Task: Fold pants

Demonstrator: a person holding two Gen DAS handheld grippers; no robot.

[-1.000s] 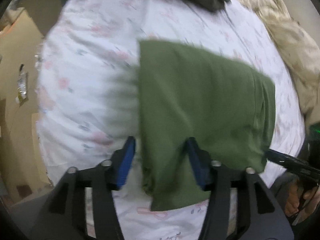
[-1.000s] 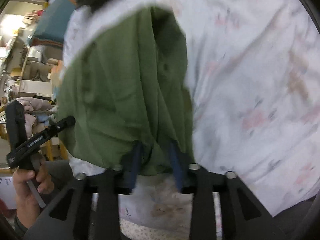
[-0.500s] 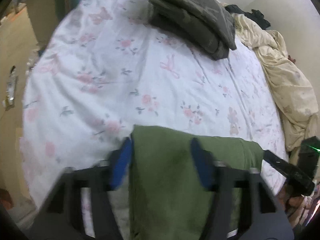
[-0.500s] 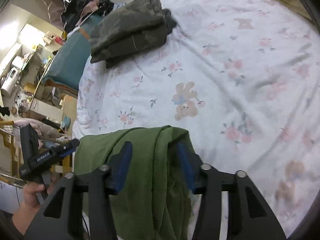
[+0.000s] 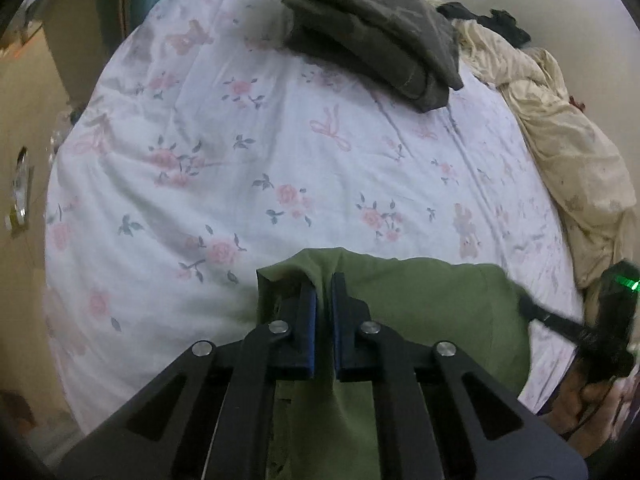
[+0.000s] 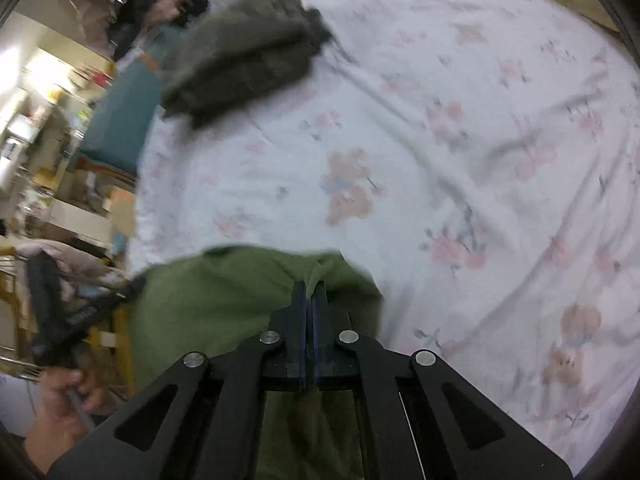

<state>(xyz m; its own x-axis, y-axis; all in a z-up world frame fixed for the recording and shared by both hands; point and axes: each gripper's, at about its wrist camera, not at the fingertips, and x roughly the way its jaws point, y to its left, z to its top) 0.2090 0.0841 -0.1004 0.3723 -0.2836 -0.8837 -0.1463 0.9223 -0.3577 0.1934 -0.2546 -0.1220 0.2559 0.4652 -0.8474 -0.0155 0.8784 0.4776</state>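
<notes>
Left wrist view shows the flowered bed sheet [image 5: 280, 152], and at its near edge the green pants [image 5: 432, 304]. They look soft, light and limp, so it is best to pinch them at the corners. The left gripper [image 5: 324, 280] and the right gripper [image 6: 309, 286] are each closed on a fold. No readable writing.

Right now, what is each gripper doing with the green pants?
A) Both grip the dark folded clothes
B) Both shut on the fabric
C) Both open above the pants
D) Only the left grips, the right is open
B: the left gripper and the right gripper each pinch a fold of the green pants between closed blue pads.
</notes>
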